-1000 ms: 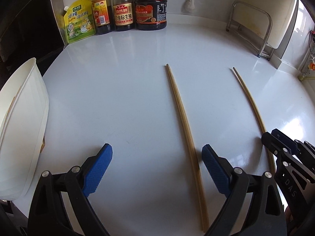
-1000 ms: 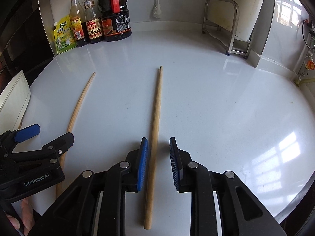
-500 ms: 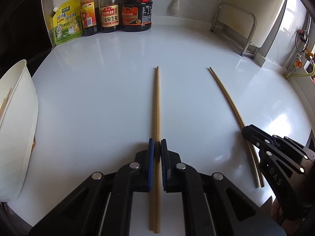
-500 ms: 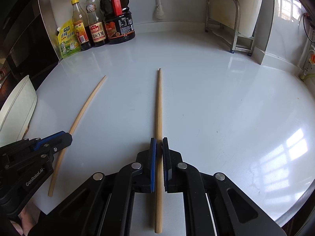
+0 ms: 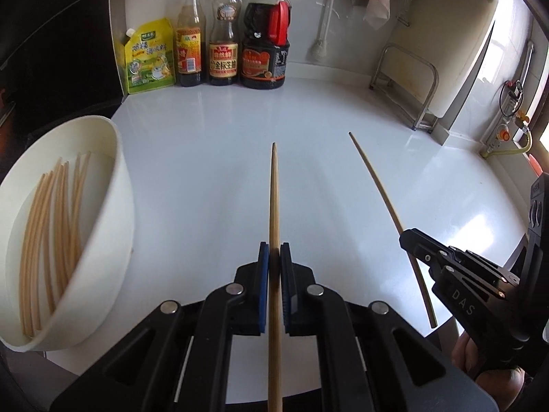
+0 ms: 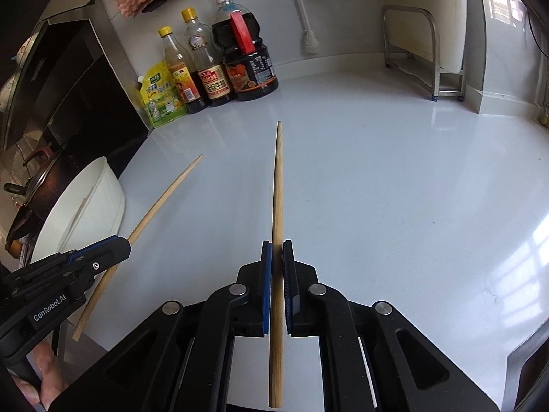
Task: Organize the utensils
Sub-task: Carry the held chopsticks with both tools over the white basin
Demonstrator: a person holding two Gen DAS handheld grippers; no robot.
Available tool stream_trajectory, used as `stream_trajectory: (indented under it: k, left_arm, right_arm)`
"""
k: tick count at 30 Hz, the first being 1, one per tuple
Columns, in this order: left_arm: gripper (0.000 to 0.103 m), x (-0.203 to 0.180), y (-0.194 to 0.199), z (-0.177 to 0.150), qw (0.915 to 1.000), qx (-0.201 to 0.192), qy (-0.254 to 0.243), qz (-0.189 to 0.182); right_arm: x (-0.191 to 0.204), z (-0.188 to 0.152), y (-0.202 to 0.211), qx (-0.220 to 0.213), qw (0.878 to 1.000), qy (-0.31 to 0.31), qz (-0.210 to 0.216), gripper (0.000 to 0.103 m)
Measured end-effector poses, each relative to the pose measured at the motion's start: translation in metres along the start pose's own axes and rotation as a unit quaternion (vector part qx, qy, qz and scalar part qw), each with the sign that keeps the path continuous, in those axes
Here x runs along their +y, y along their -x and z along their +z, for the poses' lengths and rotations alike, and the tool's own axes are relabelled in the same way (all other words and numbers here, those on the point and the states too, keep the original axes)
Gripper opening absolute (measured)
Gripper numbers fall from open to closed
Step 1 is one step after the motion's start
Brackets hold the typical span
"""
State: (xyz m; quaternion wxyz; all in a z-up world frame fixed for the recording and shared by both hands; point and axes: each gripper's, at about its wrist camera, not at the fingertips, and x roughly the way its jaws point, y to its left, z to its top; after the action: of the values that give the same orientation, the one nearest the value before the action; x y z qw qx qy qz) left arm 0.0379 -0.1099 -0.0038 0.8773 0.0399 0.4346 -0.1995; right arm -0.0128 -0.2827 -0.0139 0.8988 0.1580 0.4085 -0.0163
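My left gripper (image 5: 274, 267) is shut on a wooden chopstick (image 5: 273, 199) and holds it lifted above the white counter, pointing away. My right gripper (image 6: 277, 264) is shut on a second wooden chopstick (image 6: 278, 185), also lifted. Each gripper shows in the other's view: the right gripper (image 5: 411, 240) with its chopstick (image 5: 377, 185) at the right, the left gripper (image 6: 116, 250) with its chopstick (image 6: 164, 199) at the left. A white bowl (image 5: 116, 185) with several chopsticks (image 5: 51, 226) inside stands left of my left gripper.
Three sauce bottles (image 5: 223, 41) and a yellow-green pouch (image 5: 149, 58) stand at the back wall. A metal rack (image 5: 408, 86) stands at the back right. A dark stove (image 6: 68, 96) with a pot (image 6: 37, 178) lies left of the counter. The counter's front edge (image 6: 480, 343) is close.
Both grippers closed on their chopsticks and lifted them off the counter. The left gripper moved so that the bowl's inside now shows.
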Motion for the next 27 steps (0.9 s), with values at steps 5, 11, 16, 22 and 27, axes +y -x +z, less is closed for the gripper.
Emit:
stream_trajectory:
  k: [5, 11, 16, 22, 27]
  left_arm:
    - [0.007, 0.028, 0.037, 0.016, 0.9989, -0.046, 0.008, 0.002]
    - [0.007, 0.075, 0.073, 0.025, 0.9954, -0.089, 0.021, 0.029]
    - [0.007, 0.130, 0.081, 0.019, 0.9927, -0.091, 0.039, 0.068]
    - [0.007, 0.192, 0.073, 0.008, 0.9889, -0.080, 0.075, 0.100]
    - [0.007, 0.224, 0.061, 0.003, 0.9874, -0.066, 0.091, 0.111]
  right_arm:
    - [0.042, 0.012, 0.005, -0.014, 0.999, 0.021, 0.035, 0.006]
    - [0.102, 0.028, 0.007, -0.027, 0.995, 0.052, 0.075, 0.006]
    - [0.158, 0.033, -0.011, -0.013, 0.991, 0.076, 0.110, 0.006]
    - [0.224, 0.037, -0.045, 0.020, 0.984, 0.106, 0.142, 0.006]
    - [0.264, 0.038, -0.069, 0.051, 0.979, 0.124, 0.151, 0.006]
